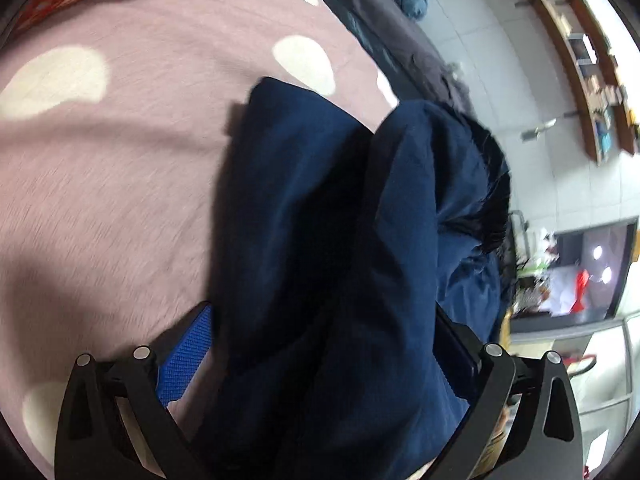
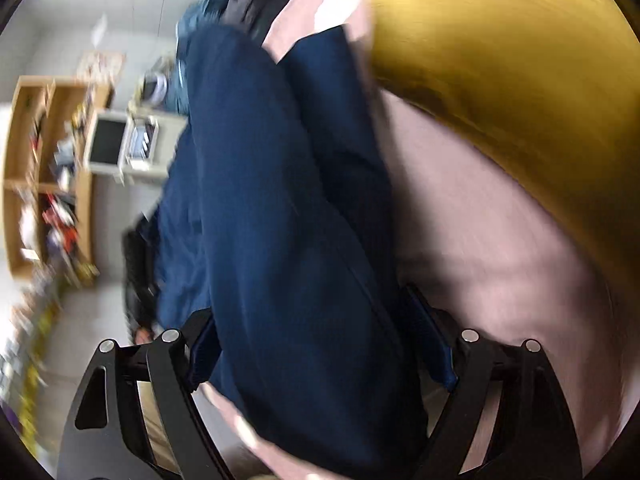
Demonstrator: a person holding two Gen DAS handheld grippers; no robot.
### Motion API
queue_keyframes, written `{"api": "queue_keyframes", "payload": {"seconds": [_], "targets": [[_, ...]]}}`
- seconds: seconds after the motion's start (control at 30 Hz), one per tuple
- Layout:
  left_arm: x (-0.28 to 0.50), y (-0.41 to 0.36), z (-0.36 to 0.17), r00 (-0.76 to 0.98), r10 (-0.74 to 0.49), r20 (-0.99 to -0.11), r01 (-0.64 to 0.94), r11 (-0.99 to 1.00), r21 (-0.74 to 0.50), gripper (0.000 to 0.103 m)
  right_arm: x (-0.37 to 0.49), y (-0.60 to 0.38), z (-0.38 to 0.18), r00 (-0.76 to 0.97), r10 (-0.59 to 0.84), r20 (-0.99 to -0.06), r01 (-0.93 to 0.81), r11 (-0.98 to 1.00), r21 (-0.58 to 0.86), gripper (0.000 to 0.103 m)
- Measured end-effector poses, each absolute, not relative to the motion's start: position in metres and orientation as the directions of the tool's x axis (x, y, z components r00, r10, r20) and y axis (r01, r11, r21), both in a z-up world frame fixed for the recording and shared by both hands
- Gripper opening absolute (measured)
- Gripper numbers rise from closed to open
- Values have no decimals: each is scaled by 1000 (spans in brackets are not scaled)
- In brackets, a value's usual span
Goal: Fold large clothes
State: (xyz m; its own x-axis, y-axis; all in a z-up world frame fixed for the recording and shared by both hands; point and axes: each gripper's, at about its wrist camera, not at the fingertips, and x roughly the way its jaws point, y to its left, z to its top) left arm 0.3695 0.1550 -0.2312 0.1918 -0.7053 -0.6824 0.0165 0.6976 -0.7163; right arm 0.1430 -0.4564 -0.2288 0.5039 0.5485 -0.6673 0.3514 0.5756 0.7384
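Lying across the pink blanket (image 1: 100, 184) is a big dark blue garment (image 1: 320, 240), bunched up in thick folds near the bed's edge. The left gripper (image 1: 320, 344) stands spread wide with the blue cloth filling the gap between its fingers. The right gripper (image 2: 320, 344) is spread wide too, with cloth between. If either squeezes, I cannot tell. A yellow cloth (image 2: 500, 60) lies far right.
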Motion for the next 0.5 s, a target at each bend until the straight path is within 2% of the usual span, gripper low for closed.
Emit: {"api": "queue_keyframes", "payload": {"seconds": [0.2,0.37,0.43,0.5], "targets": [[396,112,-223,103,-579,-809,107,815,-570,97,181,-462,-234,465,578,-671,364,566,740,85],[399,94,-221,119,-513,-850,125,857,-500,98,195,-453,-231,474,534,-700,359,609,707,85],[396,94,-219,142,-516,-845,129,856,-501,97,194,-446,-228,474,485,-735,358,657,663,76],[387,97,-213,178,-526,-832,131,850,-509,90,192,-439,-222,470,436,-768,345,710,614,58]]}}
